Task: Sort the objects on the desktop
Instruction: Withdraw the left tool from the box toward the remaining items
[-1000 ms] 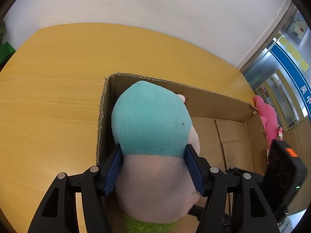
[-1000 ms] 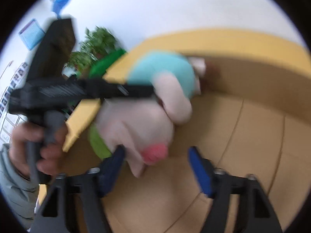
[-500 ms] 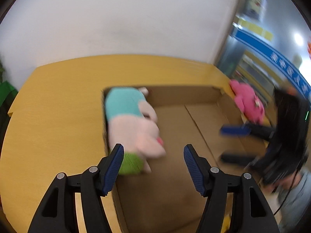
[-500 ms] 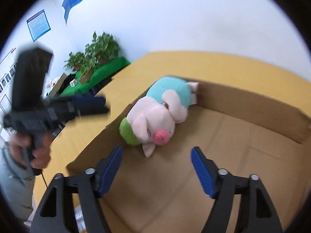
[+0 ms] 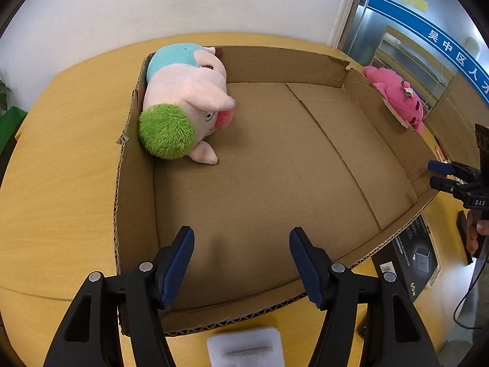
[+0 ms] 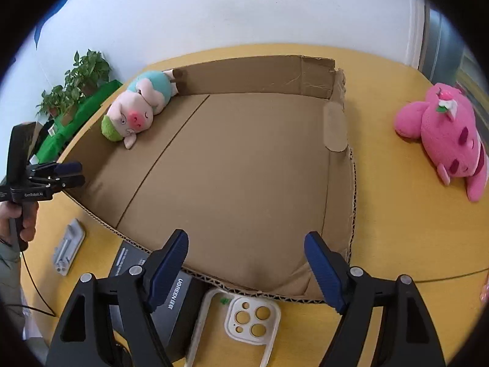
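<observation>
One toy is sorted: the pig plush (image 6: pixel 134 113) lies in the cardboard box (image 6: pixel 244 165), far-left of the right tool (image 6: pixel 246 272). Both tools are spread, empty. The pink plush (image 6: pixel 449 137), far-right on the counter (image 6: pixel 412 229), remains.

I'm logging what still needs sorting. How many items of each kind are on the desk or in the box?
Plush toys: 2, pig in the cardboard box, pink one outside
Phone cases: 1
Black boxes: 1
White holders: 1
Total: 5
</observation>
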Demonstrator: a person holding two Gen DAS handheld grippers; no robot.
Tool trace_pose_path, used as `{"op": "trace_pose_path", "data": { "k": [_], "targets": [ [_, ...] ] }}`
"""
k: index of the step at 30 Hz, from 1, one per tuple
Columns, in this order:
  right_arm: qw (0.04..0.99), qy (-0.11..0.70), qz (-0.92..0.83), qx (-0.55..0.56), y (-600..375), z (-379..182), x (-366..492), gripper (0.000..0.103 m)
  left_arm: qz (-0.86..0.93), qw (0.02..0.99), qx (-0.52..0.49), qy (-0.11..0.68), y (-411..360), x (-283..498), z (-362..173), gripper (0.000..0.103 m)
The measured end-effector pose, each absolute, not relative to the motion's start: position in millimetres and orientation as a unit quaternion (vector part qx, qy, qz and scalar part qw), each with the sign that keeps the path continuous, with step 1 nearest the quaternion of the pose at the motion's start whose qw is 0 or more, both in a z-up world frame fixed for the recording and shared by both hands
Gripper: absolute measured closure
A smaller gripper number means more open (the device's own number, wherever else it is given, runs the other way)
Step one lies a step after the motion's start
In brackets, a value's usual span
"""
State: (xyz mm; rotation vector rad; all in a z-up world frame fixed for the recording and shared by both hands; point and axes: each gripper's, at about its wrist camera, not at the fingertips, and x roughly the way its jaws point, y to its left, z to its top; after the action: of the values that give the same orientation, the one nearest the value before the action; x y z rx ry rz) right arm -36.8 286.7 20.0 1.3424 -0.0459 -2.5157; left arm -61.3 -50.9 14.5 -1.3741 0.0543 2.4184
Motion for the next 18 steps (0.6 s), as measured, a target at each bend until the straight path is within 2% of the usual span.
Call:
{"op": "trace_pose_path", "data": {
  "k": [6, 10, 11, 12, 14, 18],
  "targets": [
    [0.13, -0.012, -0.881, 0.455, 288.5, 22.8, -23.4, 0.024, 0.864, 0.157, -0.479, 0.011, -58.6, -47.5, 23.3, 0.034],
    [0.106, 0.008, -0.912, 0.396, 287.0, 59.1, 0.2, 0.024, 0.901, 0.132, -0.412, -0.017, -63.3, -19.4, 61.8, 0.034],
    [0.099, 0.019, -0.921, 0.377, 284.5, 67.4, 5.8, 0.023, 0.912, 0.125, -0.389, -0.021, -62.7, -9.7, 72.5, 0.031],
    [0.095, 0.029, -0.928, 0.358, 281.3, 75.1, 12.5, 0.023, 0.928, 0.114, -0.352, -0.026, -60.8, 6.7, 87.7, 0.02],
    [0.091, 0.04, -0.942, 0.322, 273.6, 90.1, 29.9, 0.019, 0.947, 0.102, -0.302, -0.03, -57.1, 31.1, 105.6, 0.008],
    [0.105, 0.033, -0.949, 0.294, 264.4, 102.1, 52.9, 0.019, 0.969, 0.068, -0.239, -0.005, -35.6, 74.9, 125.4, 0.005]
  ]
}}
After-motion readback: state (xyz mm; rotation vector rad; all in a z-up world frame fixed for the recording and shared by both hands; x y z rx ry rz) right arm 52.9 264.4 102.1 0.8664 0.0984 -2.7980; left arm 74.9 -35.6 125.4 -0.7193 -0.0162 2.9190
